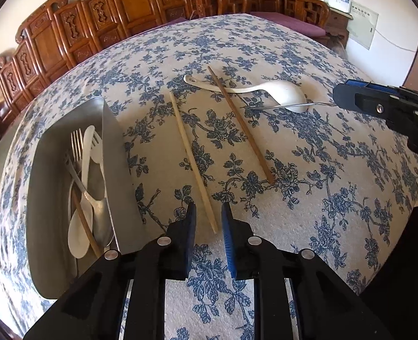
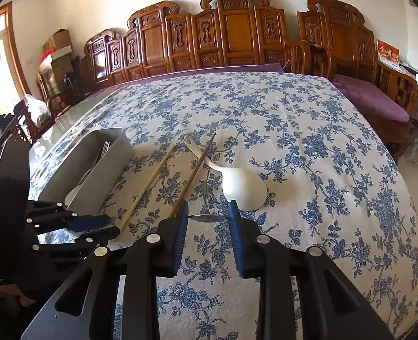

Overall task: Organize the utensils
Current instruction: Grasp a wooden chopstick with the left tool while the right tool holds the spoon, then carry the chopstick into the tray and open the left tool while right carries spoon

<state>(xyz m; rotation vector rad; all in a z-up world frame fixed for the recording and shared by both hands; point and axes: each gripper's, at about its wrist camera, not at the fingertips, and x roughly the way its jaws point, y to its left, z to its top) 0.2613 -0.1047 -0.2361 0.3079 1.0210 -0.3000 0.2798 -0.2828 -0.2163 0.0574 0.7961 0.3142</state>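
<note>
A metal tray (image 1: 115,147) on the left holds several forks, spoons and a chopstick. On the floral cloth lie a pale chopstick (image 1: 193,161), a brown chopstick (image 1: 240,124) and a white ladle (image 1: 282,93). My left gripper (image 1: 209,215) is open, its jaws on either side of the pale chopstick's near end. My right gripper (image 2: 209,212) is open around the handle end of a metal fork (image 2: 206,201) that lies beside the white ladle (image 2: 243,187). In the left wrist view the fork (image 1: 291,105) runs to the right gripper (image 1: 350,96).
The tray (image 2: 95,181) and both chopsticks (image 2: 149,187) also show in the right wrist view, with the left gripper (image 2: 95,226) beside them. Carved wooden chairs (image 2: 237,36) line the table's far edge. A purple-cushioned bench (image 2: 373,99) stands at right.
</note>
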